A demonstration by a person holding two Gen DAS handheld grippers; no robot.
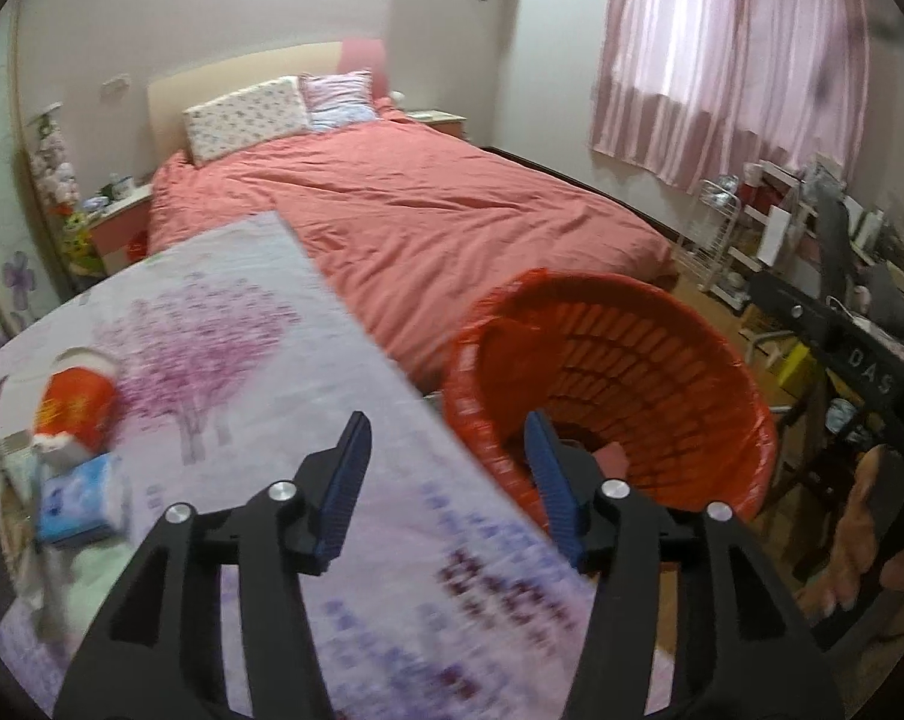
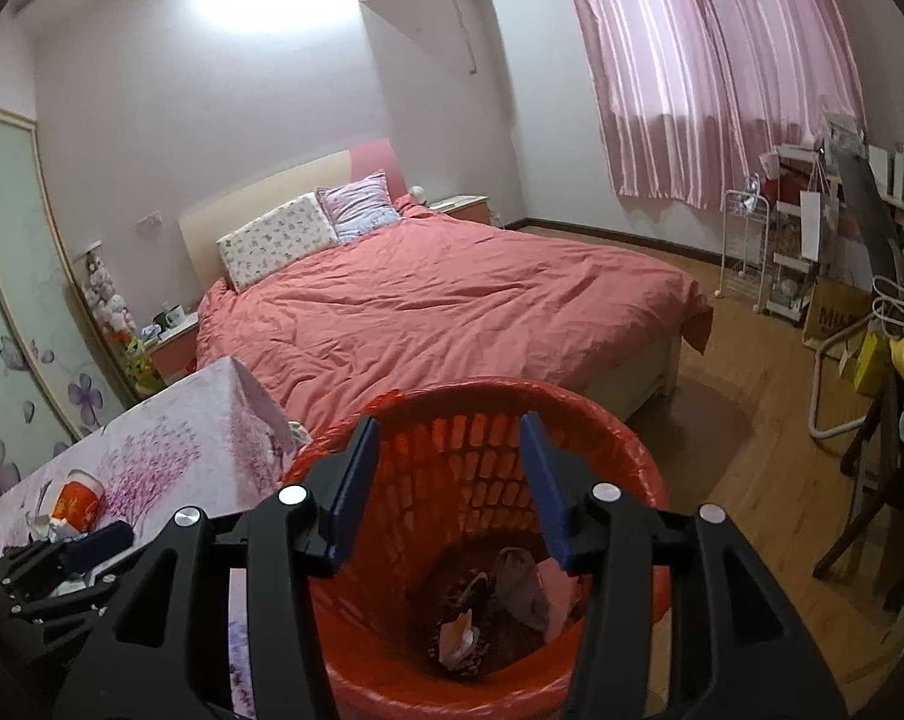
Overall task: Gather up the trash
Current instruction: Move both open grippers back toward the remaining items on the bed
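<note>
An orange slotted trash basket [image 1: 680, 360] with a red liner stands on the floor beside a table covered in a purple floral cloth [image 1: 224, 336]. My left gripper [image 1: 449, 456] is open and empty over the table's right edge, next to the basket. On the table's left lie a red and white cup [image 1: 74, 405], crumpled paper [image 1: 59, 450] and a blue tissue pack [image 1: 83, 498]. My right gripper [image 2: 449, 468] is open and empty directly above the basket [image 2: 626, 438]. Several scraps of trash [image 2: 500, 600] lie at the basket's bottom. The cup [image 2: 77, 501] shows at left there.
A bed with a salmon duvet [image 2: 452, 306] fills the room beyond the table and basket. Cluttered shelves and racks [image 2: 800, 252] stand at right under pink curtains. A chair and dark furniture [image 2: 884, 450] crowd the right edge. Wooden floor [image 2: 770, 480] lies right of the basket.
</note>
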